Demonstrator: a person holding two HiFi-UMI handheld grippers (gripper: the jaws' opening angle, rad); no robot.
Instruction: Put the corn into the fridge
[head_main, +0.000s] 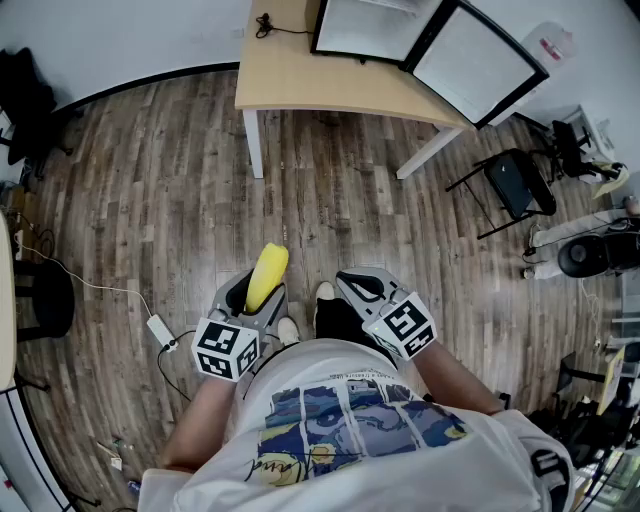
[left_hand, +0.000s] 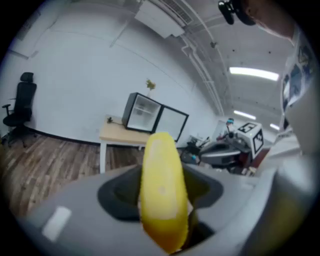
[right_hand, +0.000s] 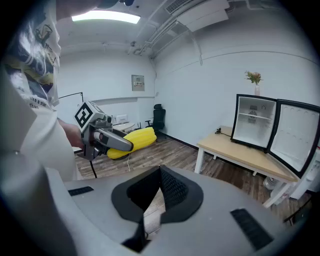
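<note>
Left tool (head_main: 250, 298) has the corn (head_main: 267, 276) clamped between wide-set jaws, cob poking forward, well short of the fridge (head_main: 372, 28) standing door-open on the table (head_main: 300, 80). Right tool (head_main: 362, 287), alongside, is closed tight on nothing.
</note>
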